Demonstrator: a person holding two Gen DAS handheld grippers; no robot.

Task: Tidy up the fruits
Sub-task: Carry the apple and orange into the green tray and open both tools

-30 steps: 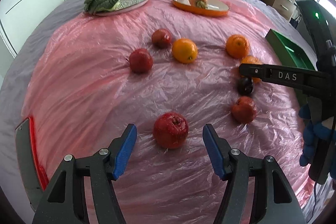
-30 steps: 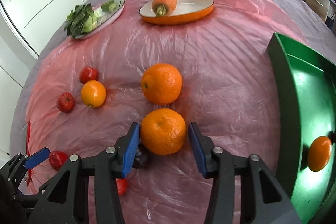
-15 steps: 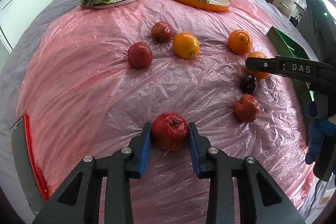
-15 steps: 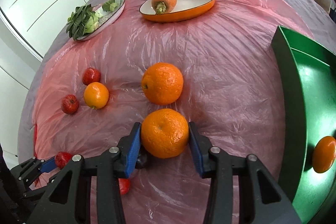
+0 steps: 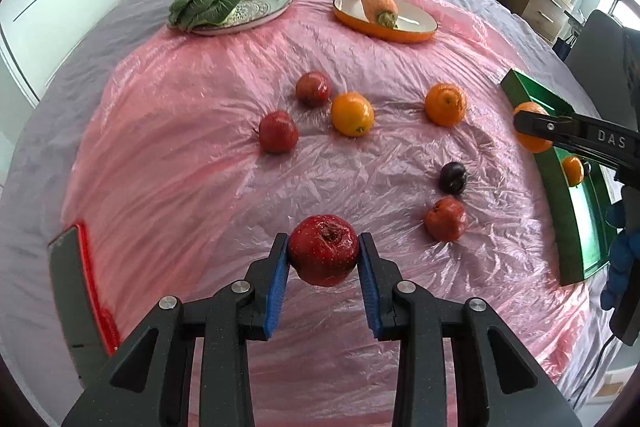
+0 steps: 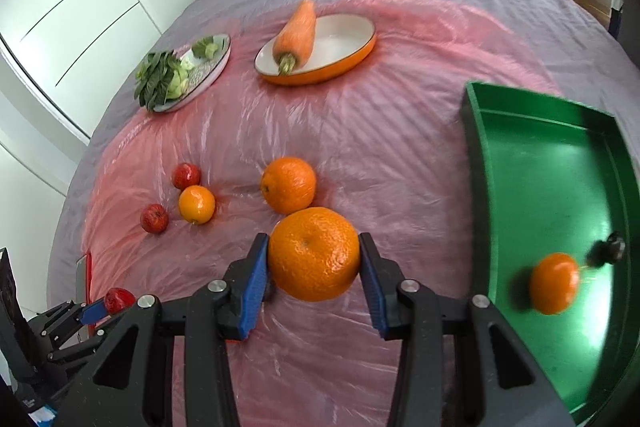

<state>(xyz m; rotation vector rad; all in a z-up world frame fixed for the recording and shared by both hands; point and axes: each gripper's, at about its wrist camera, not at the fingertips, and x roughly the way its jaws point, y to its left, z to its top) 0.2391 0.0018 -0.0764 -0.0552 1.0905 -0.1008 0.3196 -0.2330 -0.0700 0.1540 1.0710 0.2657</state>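
The left gripper has its jaws clamped on a red apple. The right gripper has its jaws set wider, gripping an orange.

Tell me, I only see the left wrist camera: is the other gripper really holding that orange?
Observer: Yes. In the right wrist view the right gripper has just been closing its jaws, and it presses the big orange from both sides.
Operator: Is there room in the green tray?
Observer: Plenty. The green tray holds one small orange and a blurred dark bit; the rest of its floor is bare.
Operator: Can you see my gripper?
Observer: Yes, the left gripper sits at the lower left, red fruit at its tip.
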